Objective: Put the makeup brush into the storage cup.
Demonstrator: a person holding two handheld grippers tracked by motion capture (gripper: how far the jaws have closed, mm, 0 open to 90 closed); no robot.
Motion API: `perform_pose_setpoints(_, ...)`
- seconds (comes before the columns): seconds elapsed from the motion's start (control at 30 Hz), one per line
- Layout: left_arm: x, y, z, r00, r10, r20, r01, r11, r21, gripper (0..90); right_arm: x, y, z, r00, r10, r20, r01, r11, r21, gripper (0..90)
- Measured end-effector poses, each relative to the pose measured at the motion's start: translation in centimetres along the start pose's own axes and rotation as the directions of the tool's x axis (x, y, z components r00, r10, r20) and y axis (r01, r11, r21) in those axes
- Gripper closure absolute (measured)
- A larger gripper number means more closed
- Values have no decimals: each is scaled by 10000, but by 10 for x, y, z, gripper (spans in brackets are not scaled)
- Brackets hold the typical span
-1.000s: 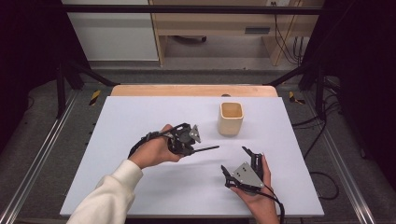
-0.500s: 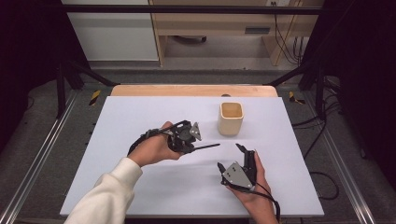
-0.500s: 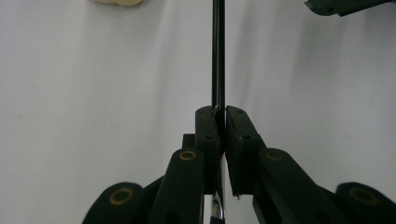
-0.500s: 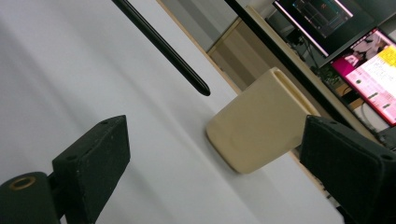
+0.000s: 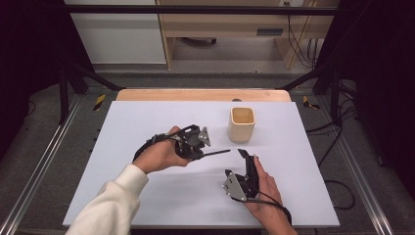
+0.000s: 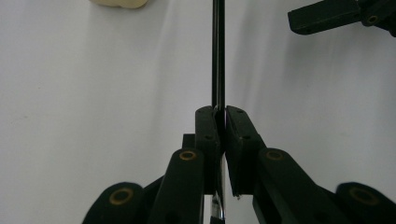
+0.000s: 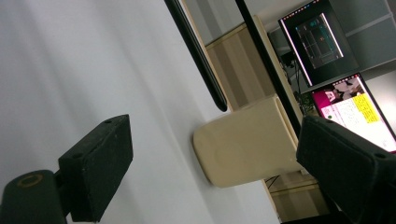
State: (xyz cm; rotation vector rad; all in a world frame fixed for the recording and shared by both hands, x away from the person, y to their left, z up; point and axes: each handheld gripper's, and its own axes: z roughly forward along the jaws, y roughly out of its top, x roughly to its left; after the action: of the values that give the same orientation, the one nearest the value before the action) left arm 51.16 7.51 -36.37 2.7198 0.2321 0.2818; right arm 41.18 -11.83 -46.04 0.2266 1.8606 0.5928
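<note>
Cup (image 5: 242,124) on table (image 5: 147,117), behind pen (image 5: 215,153), right of centre.

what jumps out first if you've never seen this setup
The left gripper near the middle of the white table, shut on a thin black pen that points at the right gripper. Beyond them stands a cream cup; the right gripper, nearer the person, is open and holds nothing.

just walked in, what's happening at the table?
A person works two hand-held tongs over a white table. The left tongs are shut on a thin black stick whose tip points toward the right tongs, which are open and empty. A beige cup stands upright just beyond the stick, with nothing touching it.
</note>
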Motion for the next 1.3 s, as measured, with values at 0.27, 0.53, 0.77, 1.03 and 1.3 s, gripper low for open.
perform_pose_setpoints(0.27, -1, 0, -2, 10000, 36, -24, -36, 10000, -7, 841, -3, 5, 2, 9966, -785, 245, 786, 9969, -43, 118)
perform_pose_setpoints(0.53, -3, 0, -3, 10000, 68, -32, -68, 10000, 29, 841, 2, 10, 5, 9904, -1315, 430, 1318, 9913, -26, 169)
perform_pose_setpoints(0.77, -4, 0, -6, 10000, 59, -54, -59, 10000, -66, 841, 4, 16, 7, 9843, -1677, 555, 1688, 9855, -157, 244)
perform_pose_setpoints(1.03, -4, 0, -10, 9999, 78, -83, -78, 10000, -40, 841, 2, 19, 6, 9824, -1689, 793, 1728, 9840, -445, 286)
perform_pose_setpoints(1.3, -6, 2, -11, 9999, 107, -44, -108, 9999, -97, 841, 5, 23, 10, 9799, -1853, 738, 1906, 9790, -726, 335)
